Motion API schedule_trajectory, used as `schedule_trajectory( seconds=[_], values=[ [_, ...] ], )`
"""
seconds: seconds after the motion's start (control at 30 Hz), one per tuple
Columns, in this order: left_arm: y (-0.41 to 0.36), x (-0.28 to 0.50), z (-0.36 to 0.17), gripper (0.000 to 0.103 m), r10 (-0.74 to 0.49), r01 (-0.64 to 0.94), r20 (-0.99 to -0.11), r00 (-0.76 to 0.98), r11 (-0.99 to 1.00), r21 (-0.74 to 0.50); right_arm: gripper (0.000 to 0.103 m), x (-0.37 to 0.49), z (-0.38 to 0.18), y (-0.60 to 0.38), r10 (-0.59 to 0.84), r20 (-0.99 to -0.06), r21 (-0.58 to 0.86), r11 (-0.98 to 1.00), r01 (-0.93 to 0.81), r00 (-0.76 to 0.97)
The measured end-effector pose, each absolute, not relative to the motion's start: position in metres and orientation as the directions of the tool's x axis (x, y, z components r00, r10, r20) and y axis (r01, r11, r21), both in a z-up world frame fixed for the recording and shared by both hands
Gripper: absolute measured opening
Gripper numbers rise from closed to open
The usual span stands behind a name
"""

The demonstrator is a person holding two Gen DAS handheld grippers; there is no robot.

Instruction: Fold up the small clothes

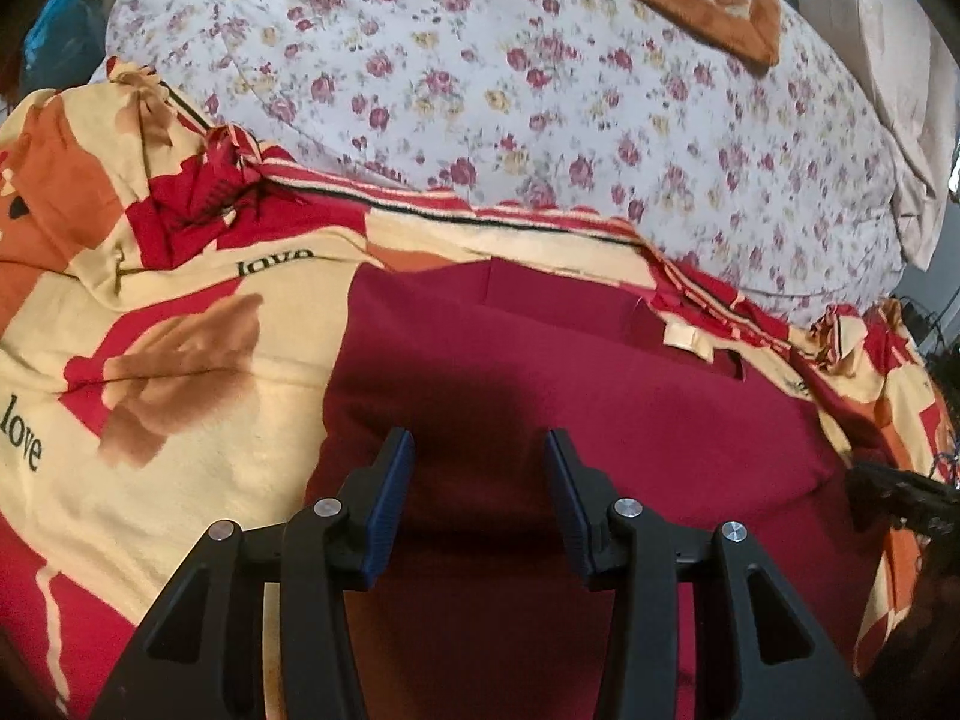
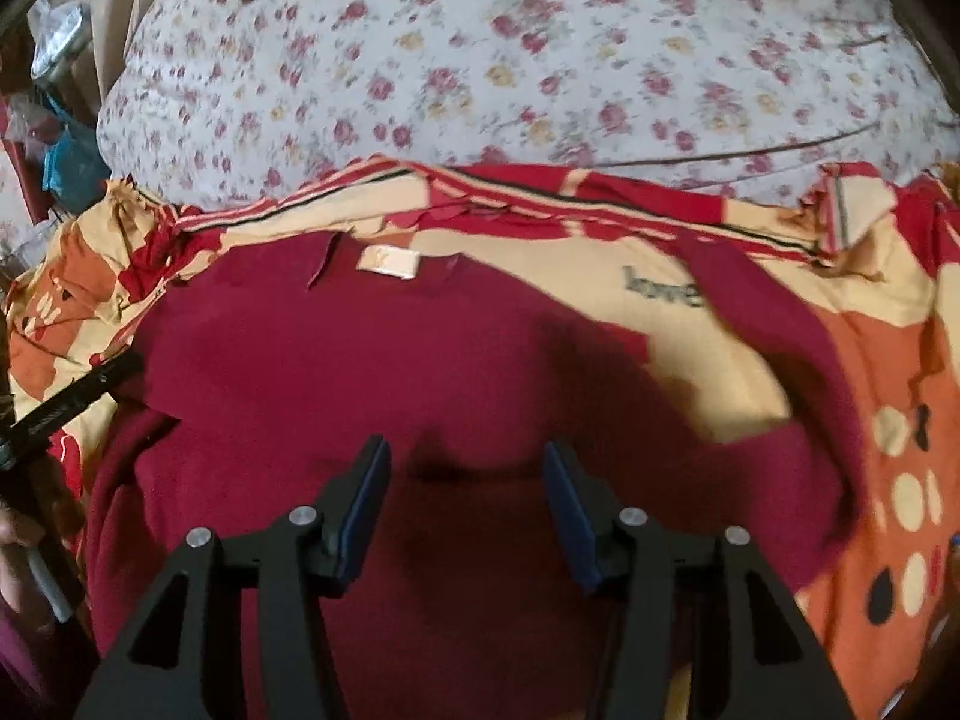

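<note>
While both gape, maroon garment (image 2: 336,360) lies beneath right claw (image 2: 465,456).

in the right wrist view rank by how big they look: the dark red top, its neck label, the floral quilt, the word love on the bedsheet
1-2. dark red top and floral quilt: similar spread, and the top lies nearer, so unranked.
3. word "love".
4. neck label, only slightly smaller.

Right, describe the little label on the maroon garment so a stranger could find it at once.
Start at the white floral quilt at the back, then come forward onto the red, cream and orange blanket printed with "love". On it lies the maroon garment; the label sits at the middle of its far edge, at the neckline. It is the only pale cream rectangle on the plain dark red cloth.
</note>
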State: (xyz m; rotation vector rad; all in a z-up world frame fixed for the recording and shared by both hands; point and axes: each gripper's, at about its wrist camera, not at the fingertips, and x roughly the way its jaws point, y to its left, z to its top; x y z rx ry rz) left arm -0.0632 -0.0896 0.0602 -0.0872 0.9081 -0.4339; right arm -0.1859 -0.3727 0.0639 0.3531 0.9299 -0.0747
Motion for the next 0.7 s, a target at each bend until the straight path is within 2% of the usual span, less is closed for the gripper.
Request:
schedule_trajectory(
  seconds=[0.1,0.2,0.33,0.5,0.7],
  values=[
    [-0.092,-0.064,0.058,0.024,-0.387,0.330,-0.749,0.538,0.914,-0.235,0.060,-0.205,0.064,-0.392,0.069,-0.790,0.276,0.927,0.253,0.609],
    [-0.094,-0.065,0.058,0.024,-0.379,0.334,-0.750,0.542,0.916,-0.221,0.060,-0.221,0.060,-0.406,0.119,-0.778,0.343,0.904,0.257,0.617],
    [-0.088,-0.065,0.061,0.024,-0.400,0.321,-0.740,0.541,0.911,-0.258,0.060,-0.238,0.072,-0.418,0.134,-0.743,0.381,0.891,0.249,0.656],
    [-0.083,-0.063,0.064,0.024,-0.420,0.305,-0.729,0.540,0.905,-0.296,0.066,-0.244,0.092,-0.451,-0.011,-0.737,0.306,0.886,0.348,0.676],
    [-0.084,-0.063,0.063,0.024,-0.415,0.308,-0.731,0.541,0.907,-0.287,0.066,-0.195,0.076,-0.490,-0.080,-0.816,0.176,0.909,0.379,0.572]
  ],
)
